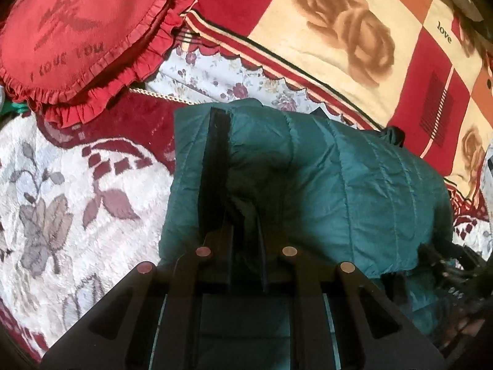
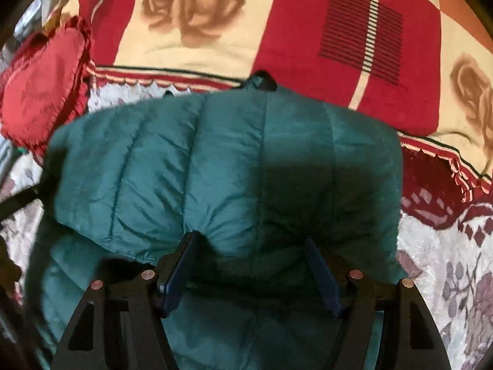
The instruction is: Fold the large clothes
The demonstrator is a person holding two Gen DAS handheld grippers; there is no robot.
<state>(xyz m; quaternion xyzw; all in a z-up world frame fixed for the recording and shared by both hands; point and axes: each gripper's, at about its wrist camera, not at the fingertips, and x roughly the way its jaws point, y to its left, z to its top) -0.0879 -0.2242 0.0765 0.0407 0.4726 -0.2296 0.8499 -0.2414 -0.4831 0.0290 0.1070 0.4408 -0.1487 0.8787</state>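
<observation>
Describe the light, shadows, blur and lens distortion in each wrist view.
Left wrist view: warm side light, sharp on the rose blanket; the gripper's shadow falls across the green jacket; the edges bend and darken. Right wrist view: softer, slightly smeared; a broad dark shadow sits mid-jacket; the blanket's stripes bow with the fisheye.

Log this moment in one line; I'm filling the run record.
left gripper: shut on green jacket | right gripper: open over jacket | fold: unfinished

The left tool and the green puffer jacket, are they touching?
Touching. The left wrist view shows the left tool shut on a bunched fold of the green puffer jacket, with fabric bulging over its right finger.
</observation>
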